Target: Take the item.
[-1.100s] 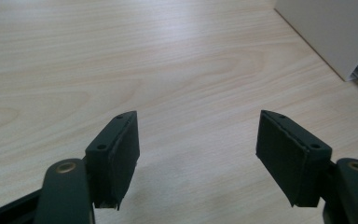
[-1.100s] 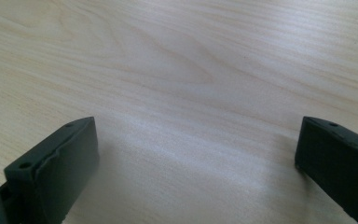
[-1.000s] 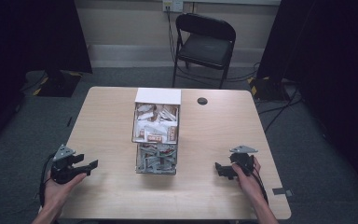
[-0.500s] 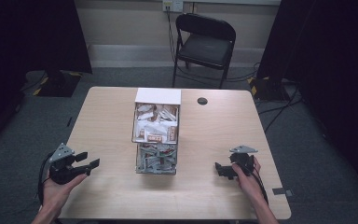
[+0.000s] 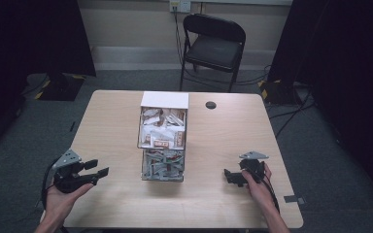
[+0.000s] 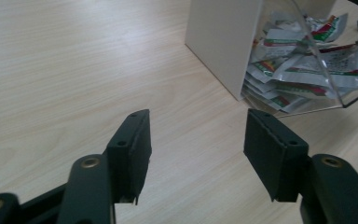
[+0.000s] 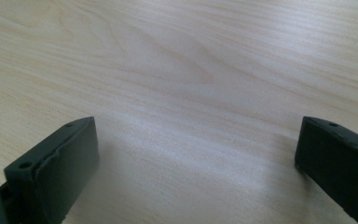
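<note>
A clear two-tier bin (image 5: pixel 162 141) full of small sauce packets stands in the middle of the table, with a white panel at its far end. My left gripper (image 5: pixel 98 167) hovers over the front left of the table and points toward the bin. Its jaws have just been closing, with nothing between them. In the left gripper view, that gripper (image 6: pixel 196 126) stands open over bare wood, with the lower bin (image 6: pixel 303 70) up ahead to the right. My right gripper (image 5: pixel 229 175) lies low at the front right, and in its own view it (image 7: pixel 198 140) is wide open and empty.
The light wooden table (image 5: pixel 233 131) has a black round grommet (image 5: pixel 211 105) near its far edge. A black folding chair (image 5: pixel 213 46) stands behind the table. Cables lie on the grey floor at both sides.
The left gripper has lifted a little off the table and its jaws stand closer together. The right hand and gripper have not moved.
</note>
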Motion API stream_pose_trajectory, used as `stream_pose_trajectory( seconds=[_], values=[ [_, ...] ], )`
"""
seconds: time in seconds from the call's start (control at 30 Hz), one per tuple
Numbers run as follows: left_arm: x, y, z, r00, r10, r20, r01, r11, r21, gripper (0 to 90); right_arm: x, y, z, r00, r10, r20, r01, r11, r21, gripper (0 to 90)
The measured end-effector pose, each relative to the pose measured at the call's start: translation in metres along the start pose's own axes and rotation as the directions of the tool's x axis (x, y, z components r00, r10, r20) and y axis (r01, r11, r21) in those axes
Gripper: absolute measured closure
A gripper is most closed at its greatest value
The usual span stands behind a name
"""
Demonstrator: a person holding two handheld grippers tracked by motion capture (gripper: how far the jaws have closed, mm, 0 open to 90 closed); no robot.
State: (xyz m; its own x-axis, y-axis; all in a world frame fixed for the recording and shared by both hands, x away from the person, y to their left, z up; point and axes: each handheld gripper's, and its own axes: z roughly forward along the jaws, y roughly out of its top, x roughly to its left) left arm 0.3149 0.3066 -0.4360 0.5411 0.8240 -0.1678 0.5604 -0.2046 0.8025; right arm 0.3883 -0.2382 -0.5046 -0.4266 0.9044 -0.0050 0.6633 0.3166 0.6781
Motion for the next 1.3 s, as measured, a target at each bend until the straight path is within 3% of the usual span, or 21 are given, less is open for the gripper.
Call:
stream_pose_trajectory(
  seconds=[0.23, 0.37, 0.5, 0.6, 0.67, 0.87, 0.97, 1.3],
  values=[
    [-0.012, 0.007, 0.0, 0.9989, 0.019, 0.042, -0.019, 0.9998, -0.012, 46.6, 0.0, 0.0, 0.0, 1.0, 0.0, 0.0, 0.0, 1.0, 0.001, 0.0],
    [-0.021, 0.013, 0.001, 0.9952, 0.051, 0.084, -0.05, 0.9986, -0.016, 51.4, 0.0, 0.0, 0.0, 1.0, -0.001, 0.0, 0.001, 1.0, 0.0, 0.0],
    [-0.029, 0.017, 0.003, 0.9933, 0.069, 0.092, -0.068, 0.9976, -0.014, 54.3, 0.0, 0.0, 0.0, 1.0, 0.0, 0.0, 0.0, 1.0, 0.0, 0.0],
    [-0.036, 0.021, 0.005, 0.9897, 0.094, 0.108, -0.093, 0.9956, -0.012, 56.3, 0.0, 0.0, 0.0, 1.0, 0.0, 0.0, 0.0, 1.0, 0.0, 0.0],
    [-0.041, 0.023, 0.009, 0.9835, 0.109, 0.144, -0.108, 0.994, -0.018, 56.9, 0.0, 0.0, 0.0, 1.0, 0.0, 0.0, 0.0, 1.0, 0.001, 0.0],
    [-0.052, 0.027, 0.017, 0.9758, 0.12, 0.183, -0.12, 0.9927, -0.009, 57.9, 0.0, 0.0, 0.0, 1.0, 0.001, 0.0, -0.001, 1.0, 0.001, 0.0],
    [-0.055, 0.028, 0.017, 0.9756, 0.123, 0.182, -0.123, 0.9923, -0.008, 57.8, 0.0, 0.0, 0.0, 1.0, 0.001, 0.0, -0.001, 1.0, 0.001, 0.0],
    [-0.074, 0.038, 0.023, 0.9585, 0.173, 0.227, -0.173, 0.9847, -0.019, 66.2, 0.0, 0.0, 0.0, 1.0, 0.0, 0.0, 0.0, 1.0, 0.001, 0.0]
  ],
)
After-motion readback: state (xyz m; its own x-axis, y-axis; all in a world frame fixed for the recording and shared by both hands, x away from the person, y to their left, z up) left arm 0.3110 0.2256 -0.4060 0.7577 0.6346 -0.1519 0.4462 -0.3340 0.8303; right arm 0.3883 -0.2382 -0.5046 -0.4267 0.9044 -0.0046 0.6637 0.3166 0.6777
